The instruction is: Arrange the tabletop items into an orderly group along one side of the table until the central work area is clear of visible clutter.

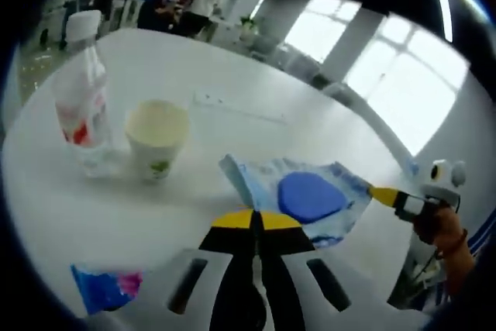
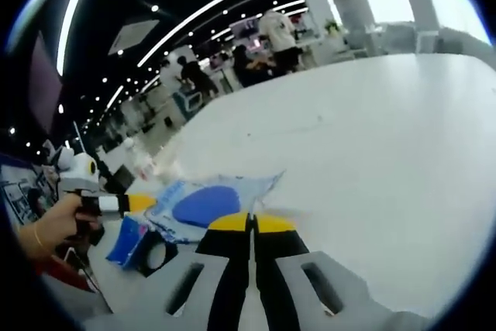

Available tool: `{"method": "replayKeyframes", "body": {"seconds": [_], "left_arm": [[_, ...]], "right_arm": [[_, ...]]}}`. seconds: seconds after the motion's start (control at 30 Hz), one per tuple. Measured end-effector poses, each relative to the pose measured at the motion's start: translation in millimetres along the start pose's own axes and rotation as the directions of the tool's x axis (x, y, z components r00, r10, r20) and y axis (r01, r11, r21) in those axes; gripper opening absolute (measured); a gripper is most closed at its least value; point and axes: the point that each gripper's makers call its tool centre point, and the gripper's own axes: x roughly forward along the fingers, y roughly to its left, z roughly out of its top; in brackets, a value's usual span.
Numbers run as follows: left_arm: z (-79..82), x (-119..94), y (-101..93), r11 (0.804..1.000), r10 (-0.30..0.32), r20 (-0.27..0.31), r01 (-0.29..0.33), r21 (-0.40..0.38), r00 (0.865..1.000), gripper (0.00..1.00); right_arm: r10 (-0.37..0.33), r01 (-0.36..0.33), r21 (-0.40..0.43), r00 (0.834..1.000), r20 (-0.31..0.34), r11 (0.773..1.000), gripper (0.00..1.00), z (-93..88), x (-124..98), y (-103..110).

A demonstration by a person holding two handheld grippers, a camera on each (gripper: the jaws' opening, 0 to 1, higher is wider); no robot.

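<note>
A blue and white packet (image 1: 310, 195) with a blue oval on it lies in the middle of the white table (image 1: 232, 75). My left gripper (image 1: 256, 221) has its jaws shut at the packet's near edge. My right gripper (image 1: 384, 194), held by a hand, comes in from the right and pinches the packet's far right corner. In the right gripper view the packet (image 2: 203, 204) sits just beyond my right gripper (image 2: 252, 223), whose jaws are together on its edge. The left gripper (image 2: 141, 203) holds the packet's other side.
A clear bottle (image 1: 81, 106) with a white cap and a paper cup (image 1: 157, 137) stand at the left. A small blue and pink wrapper (image 1: 105, 288) lies near the front edge. A thin pale strip (image 1: 240, 108) lies farther back. People stand beyond the table.
</note>
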Motion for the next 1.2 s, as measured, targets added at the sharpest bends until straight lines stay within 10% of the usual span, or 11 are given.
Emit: {"method": "replayKeyframes", "body": {"seconds": [0.6, 1.2], "left_arm": [[23.7, 35, 26.7, 0.996, 0.056, 0.085, -0.062, 0.062, 0.995, 0.00], [15.3, 54, 48.6, 0.986, 0.123, 0.100, -0.133, 0.104, 0.987, 0.00]], "right_arm": [[-0.016, 0.016, 0.008, 1.000, 0.006, 1.000, 0.01, 4.3, 51, -18], [-0.021, 0.020, -0.037, 0.999, -0.029, 0.999, 0.01, -6.4, 83, -29]]}}
